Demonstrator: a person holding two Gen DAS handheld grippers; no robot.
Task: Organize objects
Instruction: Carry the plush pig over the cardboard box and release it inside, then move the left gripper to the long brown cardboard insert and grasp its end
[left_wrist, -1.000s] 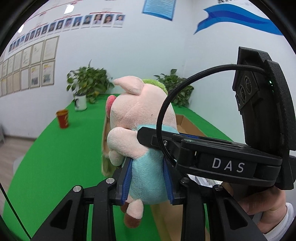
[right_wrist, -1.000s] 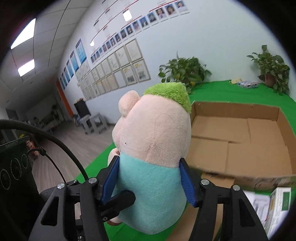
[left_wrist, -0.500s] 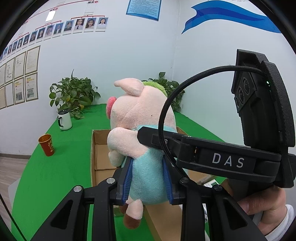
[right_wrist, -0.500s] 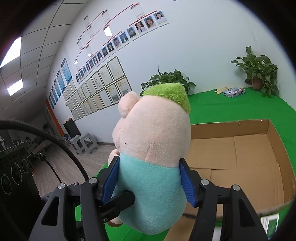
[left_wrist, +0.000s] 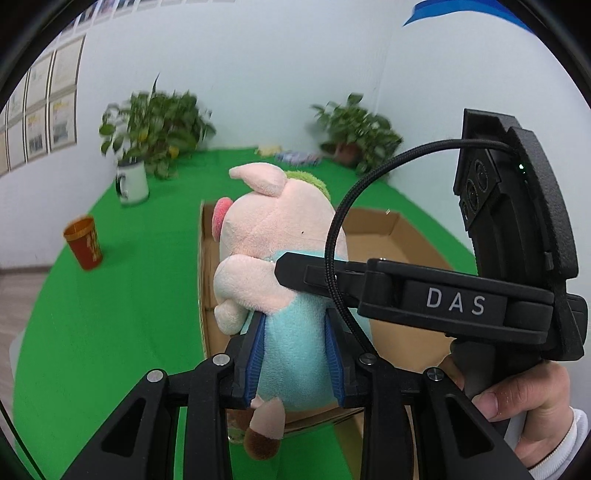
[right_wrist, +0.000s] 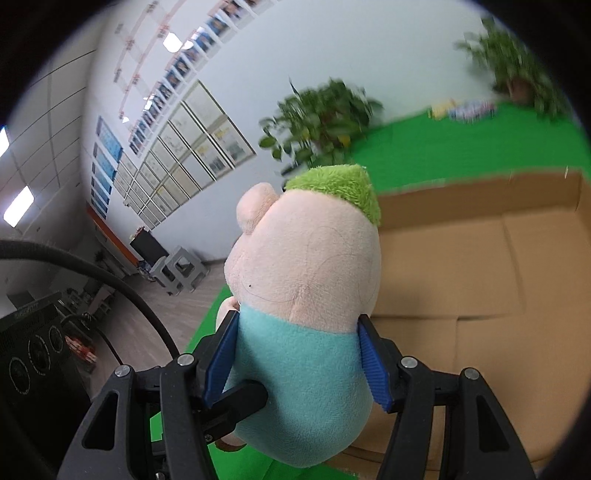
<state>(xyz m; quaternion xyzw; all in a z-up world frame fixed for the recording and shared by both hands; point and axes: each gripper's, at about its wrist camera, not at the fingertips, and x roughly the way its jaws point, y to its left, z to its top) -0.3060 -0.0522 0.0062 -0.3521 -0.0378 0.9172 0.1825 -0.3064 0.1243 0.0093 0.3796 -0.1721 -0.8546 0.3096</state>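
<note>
A pink plush pig (left_wrist: 280, 258) with a teal shirt and green cap is held in the air by both grippers at once. My left gripper (left_wrist: 295, 350) is shut on its teal body. My right gripper (right_wrist: 299, 362) is shut on the same body from the other side; its black finger (left_wrist: 317, 269) crosses the left wrist view. The pig (right_wrist: 306, 269) hangs above the near edge of an open brown cardboard box (right_wrist: 480, 266), which also shows in the left wrist view (left_wrist: 399, 240).
The box sits on a green tabletop (left_wrist: 110, 314). A red cup (left_wrist: 83, 243) and a white mug (left_wrist: 131, 182) stand at the left. Potted plants (left_wrist: 354, 133) and small items (right_wrist: 465, 109) line the far wall.
Both grippers have tilted down and moved toward the box with the pig still held. The box now fills more of both views.
</note>
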